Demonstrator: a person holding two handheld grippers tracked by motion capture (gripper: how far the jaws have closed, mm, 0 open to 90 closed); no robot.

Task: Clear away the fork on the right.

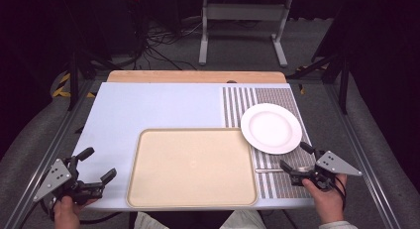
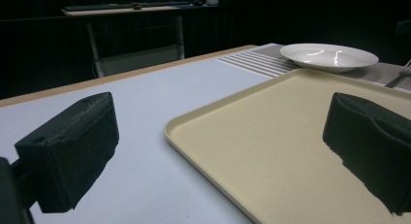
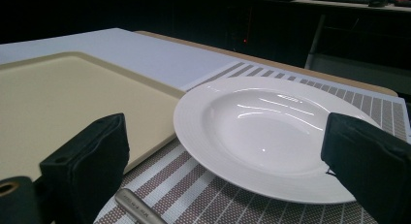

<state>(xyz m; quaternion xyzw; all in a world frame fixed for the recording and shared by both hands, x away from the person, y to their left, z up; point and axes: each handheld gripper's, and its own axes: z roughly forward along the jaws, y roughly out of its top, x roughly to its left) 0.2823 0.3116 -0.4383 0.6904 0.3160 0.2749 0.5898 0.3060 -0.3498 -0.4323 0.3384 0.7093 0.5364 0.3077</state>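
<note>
L gripper (image 1: 97, 165) sits at the near-left corner of the table (image 1: 148, 105), jaws spread wide w/ nothing between them; the person's hand (image 1: 67, 211) holds it from below. Just to its right lies a beige tray (image 1: 192, 167), plastic-looking, rectangular w/ rounded corners and a low raised rim, smooth and bare inside. In the left gripper view the tray's (image 2: 291, 136) near corner lies between the two black jaws, and one jaw hangs over its surface.

R gripper (image 1: 297, 156) is at the near-right, over a striped placemat (image 1: 277, 97), also wide open and gripping nothing. Right ahead of it, close to the jaw tips, is a white plate (image 1: 271, 128): round, glossy, ceramic-looking, shallow well w/ broad rim. Its left edge overlaps the tray's far-right corner. In the right gripper view the plate (image 3: 271, 132) spans the gap between the jaws, w/ the tray (image 3: 58, 98) to its left.

A slim metal utensil handle (image 1: 270, 169) lies on the mat just left of the R gripper, beside the tray's edge; which utensil, can't tell. Mat (image 3: 203, 195) is woven, brown-and-white stripes. Tabletop is matte pale blue-grey w/ a wood strip along the far edge.
</note>
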